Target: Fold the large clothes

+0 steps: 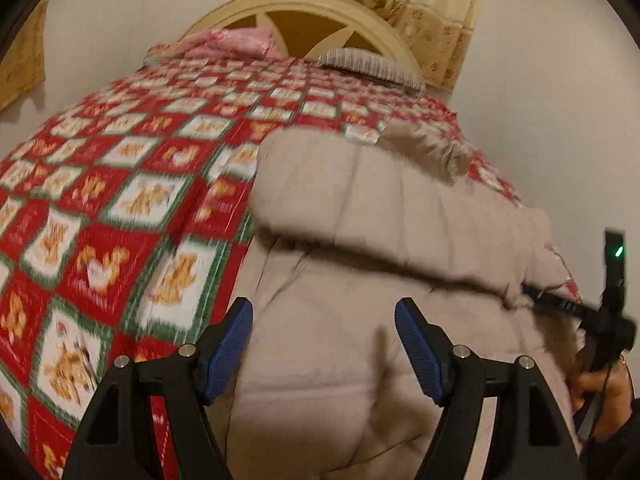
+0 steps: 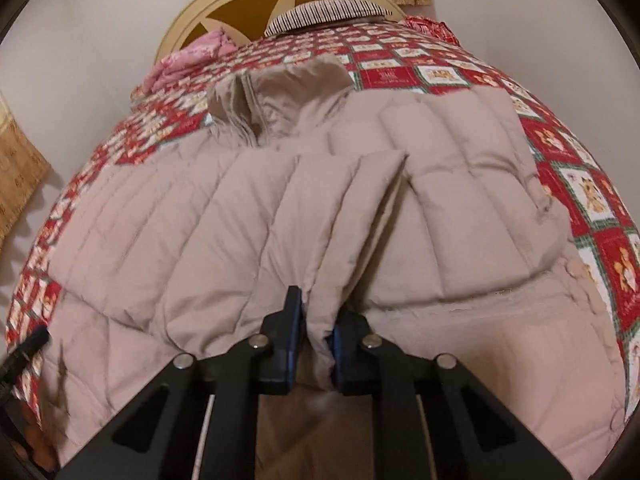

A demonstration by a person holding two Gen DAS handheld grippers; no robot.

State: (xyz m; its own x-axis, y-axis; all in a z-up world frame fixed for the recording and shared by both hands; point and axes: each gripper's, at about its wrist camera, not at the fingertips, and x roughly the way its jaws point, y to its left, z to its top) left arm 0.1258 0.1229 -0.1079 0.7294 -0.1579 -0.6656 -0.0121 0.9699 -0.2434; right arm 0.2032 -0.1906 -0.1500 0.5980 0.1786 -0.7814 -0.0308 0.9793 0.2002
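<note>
Two wrist views, one bed. Left wrist view: left claw point(image 1: 324, 344) stood wide, nothing btwn its blue pads point(image 1: 232, 348), hovering over the lower part of a beige puffer coat point(image 1: 360, 208). Coat lay on the bed's red, white & green quilt point(image 1: 100, 200), toward the right side, one puffy part folded over across the body. Right claw's black frame point(image 1: 608, 312) showed at the right edge w/ a hand point(image 1: 600, 392) under it. Headboard point(image 1: 304, 4), pink bedding point(image 1: 236, 42) & striped pillow point(image 1: 372, 66) at the far end; picture blurred.

Right wrist view: right claw point(image 2: 316, 340) was narrow, pinched on a fold of the coat point(image 2: 200, 220) near its front edge. Coat spread across most of the quilt point(image 2: 580, 184), collar point(image 2: 280, 92) toward the headboard point(image 2: 192, 20).
</note>
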